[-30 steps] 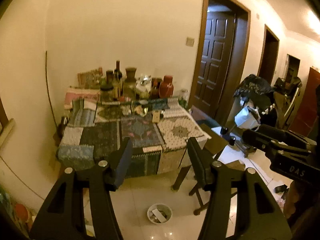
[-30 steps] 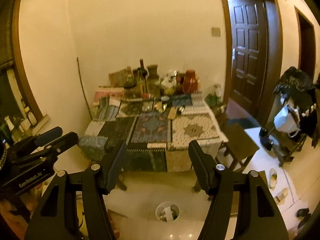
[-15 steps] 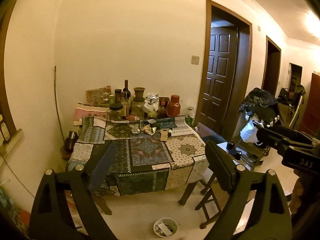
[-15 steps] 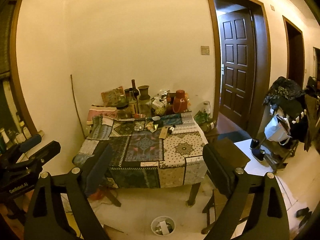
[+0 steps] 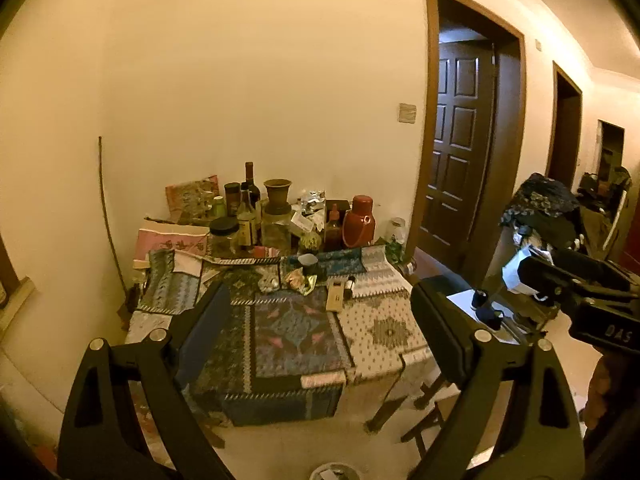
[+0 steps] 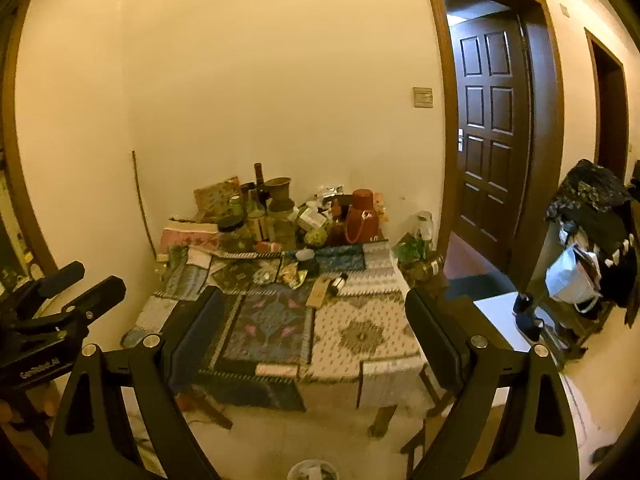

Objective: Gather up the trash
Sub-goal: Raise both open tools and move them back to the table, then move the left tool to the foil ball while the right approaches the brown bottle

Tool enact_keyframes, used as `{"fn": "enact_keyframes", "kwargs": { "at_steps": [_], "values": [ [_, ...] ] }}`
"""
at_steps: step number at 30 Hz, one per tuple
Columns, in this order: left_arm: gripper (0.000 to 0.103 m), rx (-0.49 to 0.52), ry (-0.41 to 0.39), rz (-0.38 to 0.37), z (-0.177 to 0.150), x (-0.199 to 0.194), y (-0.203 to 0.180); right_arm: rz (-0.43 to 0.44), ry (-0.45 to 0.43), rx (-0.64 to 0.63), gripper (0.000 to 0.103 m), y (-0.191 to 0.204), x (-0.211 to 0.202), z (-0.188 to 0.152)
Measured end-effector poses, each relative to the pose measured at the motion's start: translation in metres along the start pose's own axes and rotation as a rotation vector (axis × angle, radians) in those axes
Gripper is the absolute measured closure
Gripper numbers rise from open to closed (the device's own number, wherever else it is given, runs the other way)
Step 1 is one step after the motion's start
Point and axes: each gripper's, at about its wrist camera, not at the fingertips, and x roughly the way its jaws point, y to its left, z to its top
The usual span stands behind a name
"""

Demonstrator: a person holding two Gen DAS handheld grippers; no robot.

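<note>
Both the left gripper (image 5: 316,312) and the right gripper (image 6: 310,312) hang with fingers spread, holding nothing. Crumpled wrappers (image 5: 298,280) lie mid-frame on the worktop (image 5: 376,332); the bin (image 6: 310,470) sits at the bottom edge. Collecting seems barely begun.

"DAS" on the right tongs (image 5: 576,280) body.
</note>
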Motion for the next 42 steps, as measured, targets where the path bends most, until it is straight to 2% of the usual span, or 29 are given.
{"fn": "enact_keyframes", "kwargs": {
  "at_steps": [10, 18, 26, 32, 35, 42],
  "values": [
    [0.012, -0.052, 0.027, 0.041, 0.032, 0.079, -0.031, 0.032, 0.030, -0.026, 0.013, -0.046, 0.057, 0.035],
    [0.012, -0.083, 0.077, 0.067, 0.041, 0.133, -0.019, 0.038, 0.111, -0.004, 0.013, -0.060, 0.110, 0.043],
    [0.012, -0.097, 0.149, 0.080, 0.040, 0.198, 0.024, -0.013, 0.192, 0.034, 0.013, -0.051, 0.171, 0.041],
    [0.012, -0.064, 0.218, 0.057, 0.045, 0.262, 0.074, -0.065, 0.283, 0.154, 0.013, -0.049, 0.234, 0.035],
    [0.012, -0.063, 0.255, 0.049, 0.044, 0.296, 0.102, -0.105, 0.350, 0.206, 0.013, -0.049, 0.277, 0.025],
    [0.012, -0.073, 0.389, 0.031, 0.014, 0.383, 0.149, -0.182, 0.479, 0.310, 0.013, -0.057, 0.367, -0.009]
  ]
}}
